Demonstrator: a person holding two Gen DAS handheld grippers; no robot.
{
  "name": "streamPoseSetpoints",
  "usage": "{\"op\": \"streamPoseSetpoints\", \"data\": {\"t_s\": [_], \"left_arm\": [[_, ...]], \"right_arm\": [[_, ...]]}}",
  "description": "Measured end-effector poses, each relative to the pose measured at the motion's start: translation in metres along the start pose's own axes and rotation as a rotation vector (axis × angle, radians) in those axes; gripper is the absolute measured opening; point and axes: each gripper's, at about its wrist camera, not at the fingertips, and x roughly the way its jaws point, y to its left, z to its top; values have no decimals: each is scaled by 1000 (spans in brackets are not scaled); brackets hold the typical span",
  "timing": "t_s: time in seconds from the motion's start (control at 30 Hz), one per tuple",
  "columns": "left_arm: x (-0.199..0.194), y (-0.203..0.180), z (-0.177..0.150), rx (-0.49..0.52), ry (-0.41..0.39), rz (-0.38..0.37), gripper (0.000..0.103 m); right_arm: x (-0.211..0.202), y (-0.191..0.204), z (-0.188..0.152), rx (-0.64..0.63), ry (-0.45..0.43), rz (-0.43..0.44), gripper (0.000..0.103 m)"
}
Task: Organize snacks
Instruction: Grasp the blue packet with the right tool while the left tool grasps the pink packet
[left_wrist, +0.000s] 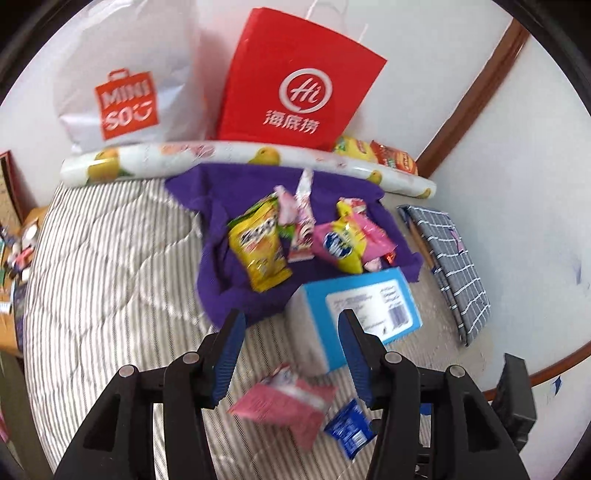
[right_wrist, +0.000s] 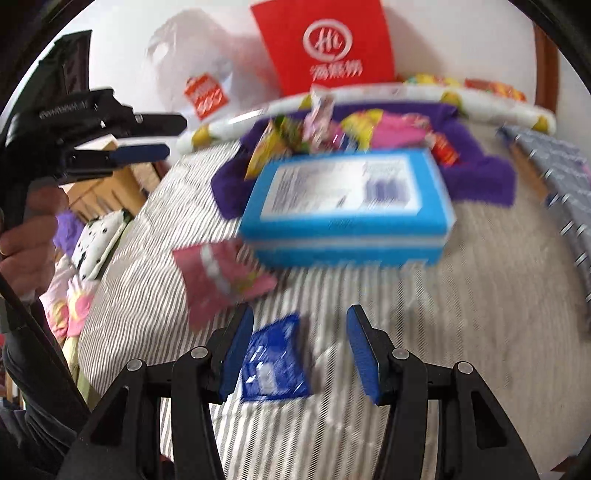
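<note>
hovering with jaws apart and empty, the right gripper (right_wrist: 299, 350) reaches for the blue packet (right_wrist: 273, 363) just below its fingertips; next it must descend and close. the left gripper (left_wrist: 291, 356), also parted, hangs empty over the pink packet (left_wrist: 286, 404).

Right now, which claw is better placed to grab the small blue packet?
Right claw: the blue packet lies between its open fingers. The left claw frames the pink packet instead.

grey-striped quilt (left_wrist: 110, 258), purple cloth (left_wrist: 221, 266), blue box (left_wrist: 369, 306), pink packet (left_wrist: 288, 406)
</note>
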Motion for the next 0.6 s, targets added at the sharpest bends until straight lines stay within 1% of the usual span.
{"op": "streamPoseSetpoints", "data": {"t_s": [0.1, 0.2, 0.27, 0.3, 0.33, 0.43, 0.5, 0.53, 0.57, 0.6], "left_arm": [[-3, 6, -12, -7, 13, 9, 50], [-9, 9, -22, -2, 13, 29, 50], [-12, 10, -26, 3, 11, 35, 50], [-13, 11, -27, 5, 10, 35, 50], [-12, 10, -29, 6, 11, 34, 50], [-5, 8, -33, 13, 23, 22, 50], [1, 5, -35, 23, 35, 13, 50], [6, 3, -36, 29, 44, 9, 50], [12, 1, -38, 35, 57, 9, 51], [16, -1, -39, 40, 66, 11, 52]], "right_arm": [[13, 8, -11, -11, 38, 17, 52], [24, 15, -19, -34, 66, -1, 52], [30, 19, -23, -46, 74, -6, 55], [29, 25, -26, -69, 55, -20, 57], [31, 28, -29, -83, 57, -27, 60], [33, 42, -36, -163, 38, -106, 62], [36, 51, -41, -215, 22, -172, 60], [35, 53, -42, -222, 7, -173, 55], [33, 52, -43, -220, 0, -166, 47], [32, 51, -43, -220, 0, -168, 47]]}}
